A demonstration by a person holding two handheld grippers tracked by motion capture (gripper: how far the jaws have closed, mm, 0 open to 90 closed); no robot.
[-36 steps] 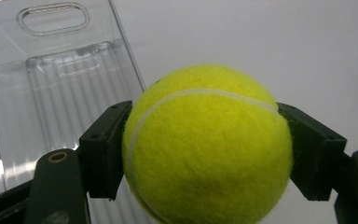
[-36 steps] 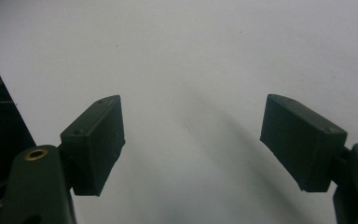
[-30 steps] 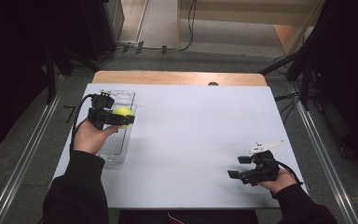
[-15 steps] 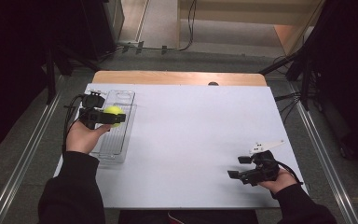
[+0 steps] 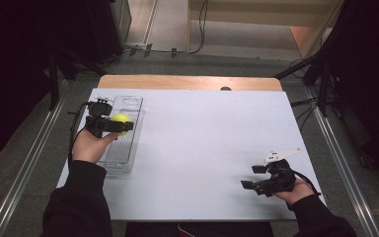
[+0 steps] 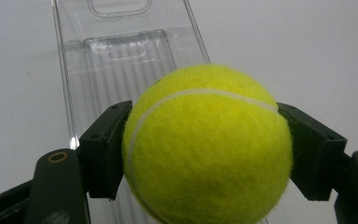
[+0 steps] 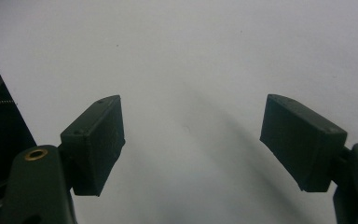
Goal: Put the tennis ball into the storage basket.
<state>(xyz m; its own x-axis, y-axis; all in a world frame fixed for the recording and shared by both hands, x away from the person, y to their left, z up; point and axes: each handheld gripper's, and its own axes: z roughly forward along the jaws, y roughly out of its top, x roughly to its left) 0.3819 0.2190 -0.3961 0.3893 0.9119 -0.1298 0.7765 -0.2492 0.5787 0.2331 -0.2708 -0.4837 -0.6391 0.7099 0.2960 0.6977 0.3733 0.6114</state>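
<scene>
My left gripper (image 5: 112, 124) clamps the ball (image 6: 208, 144) over the clear tray (image 5: 128, 105) at the far left, so I judge I should lower it level into the trough before releasing, while my right gripper (image 7: 200, 140) gapes empty near right.

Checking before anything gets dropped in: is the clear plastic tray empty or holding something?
Empty: the clear ribbed plastic tray holds nothing; the yellow tennis ball is clamped in the left gripper.
</scene>
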